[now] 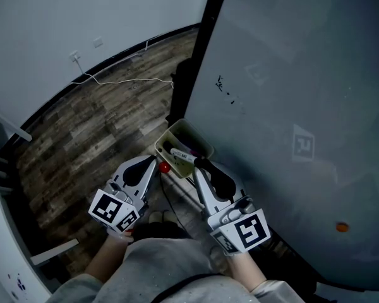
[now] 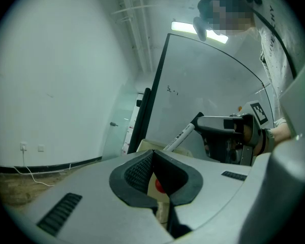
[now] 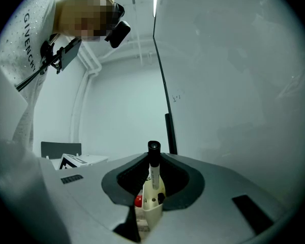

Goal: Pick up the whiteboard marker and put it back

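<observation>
Right gripper [image 1: 199, 163] is clamped on the marker [image 1: 182, 154], gripping it at one end. The rest sticks out ahead of the jaws, with the black cap at the far tip. The right gripper view shows the same thing: the marker [image 3: 153, 172] sits dead centre between the pads and lines up over the tray [image 3: 148, 207].

- The tray [image 1: 199, 134] hangs at the foot of the whiteboard [image 1: 290, 74], open side up. The end grip looks deliberate, since the free length can go into the opening while the jaws stay clear of the rim.
- The marker hovers over the tray mouth, tilted. Can't tell whether its tip is touching the tray; probably just above it.
- Left gripper [image 1: 153, 163] has its jaws together with nothing between them. It is parked just left of the tray, likely idle and kept out of the right gripper's way. Its own view looks across at the marker [image 2: 179, 136] coming off the right gripper's tip [image 2: 198, 120].
- A red round thing [image 1: 165, 167] sits by the tray's near corner, between the two grippers. Can't identify it, and it looks unrelated to the task.

Judgement: pick-up is done and put-back is not yet done. The next move is to lower the marker into the tray and then open the jaws. The risk is that the far end catches the rim, or the marker tips out if it is let go while tilted.
</observation>
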A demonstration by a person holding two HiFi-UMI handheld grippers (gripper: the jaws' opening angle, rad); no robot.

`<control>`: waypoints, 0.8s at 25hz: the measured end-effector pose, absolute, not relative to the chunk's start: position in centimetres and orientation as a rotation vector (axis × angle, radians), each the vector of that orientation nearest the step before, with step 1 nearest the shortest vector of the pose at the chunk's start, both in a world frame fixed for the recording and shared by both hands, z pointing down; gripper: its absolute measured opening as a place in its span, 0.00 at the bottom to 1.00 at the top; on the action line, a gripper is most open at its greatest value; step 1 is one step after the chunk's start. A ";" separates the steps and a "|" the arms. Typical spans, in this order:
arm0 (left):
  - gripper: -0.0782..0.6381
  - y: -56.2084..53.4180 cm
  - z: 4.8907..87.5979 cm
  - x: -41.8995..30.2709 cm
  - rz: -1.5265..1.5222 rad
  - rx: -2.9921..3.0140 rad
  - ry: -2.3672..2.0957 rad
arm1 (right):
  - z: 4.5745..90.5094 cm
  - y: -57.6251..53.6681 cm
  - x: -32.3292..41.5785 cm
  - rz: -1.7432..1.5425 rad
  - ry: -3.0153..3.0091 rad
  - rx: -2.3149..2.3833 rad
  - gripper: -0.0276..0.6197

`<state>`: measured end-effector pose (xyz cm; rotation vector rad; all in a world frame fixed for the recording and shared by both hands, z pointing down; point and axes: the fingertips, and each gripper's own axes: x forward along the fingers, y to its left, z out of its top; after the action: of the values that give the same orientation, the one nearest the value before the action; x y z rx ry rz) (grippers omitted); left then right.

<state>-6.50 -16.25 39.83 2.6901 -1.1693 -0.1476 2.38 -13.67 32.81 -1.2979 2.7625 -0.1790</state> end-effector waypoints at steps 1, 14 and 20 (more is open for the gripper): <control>0.13 -16.3 39.9 -6.5 -0.146 2.688 -1.169 | 33.1 -13.7 2.4 -0.183 2.770 -1.303 0.16; 0.13 -16.2 41.4 -6.8 -0.126 2.651 -1.175 | 35.2 -14.0 2.4 -0.222 2.802 -1.329 0.16; 0.13 -16.0 42.1 -7.0 -0.118 2.637 -1.175 | 36.1 -14.1 2.3 -0.247 2.810 -1.332 0.16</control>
<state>-7.00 -16.04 42.14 2.6366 -1.1751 -0.1178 2.27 -14.06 36.14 -1.3323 2.8101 -0.2473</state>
